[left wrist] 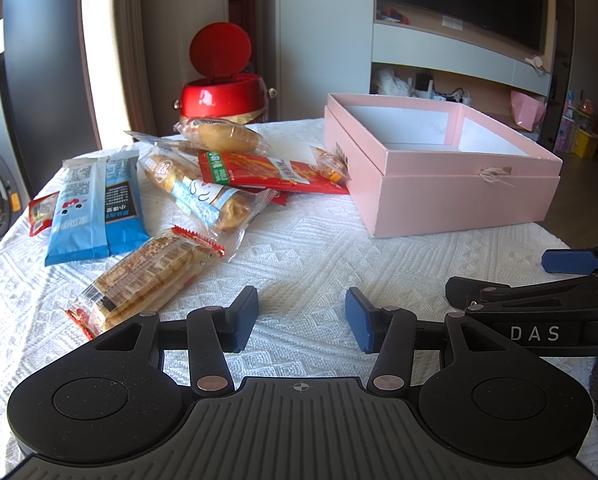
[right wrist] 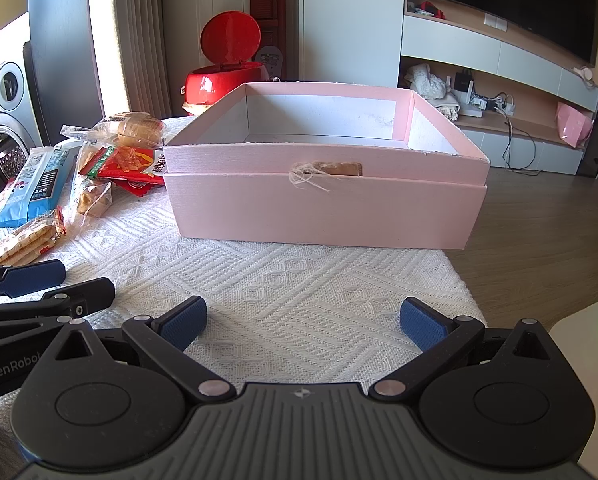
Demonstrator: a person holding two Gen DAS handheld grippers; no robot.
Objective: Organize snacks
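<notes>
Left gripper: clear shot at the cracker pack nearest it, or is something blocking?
Probably yes. The left gripper is open and empty, and the cracker pack lies just ahead and left of its fingers at the front edge of the snack pile. Only bare white cloth lies between, and nothing rests on the pack.

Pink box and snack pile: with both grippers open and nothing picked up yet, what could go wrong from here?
1. The snacks overlap: the red packet lies across the bread pack, so lifting one may drag others.
2. The cracker pack nearest the left gripper looks brittle; a hard squeeze could crush it.
3. The pink box sits near the cloth's right edge; a nudge from the right gripper might shift it off.
</notes>
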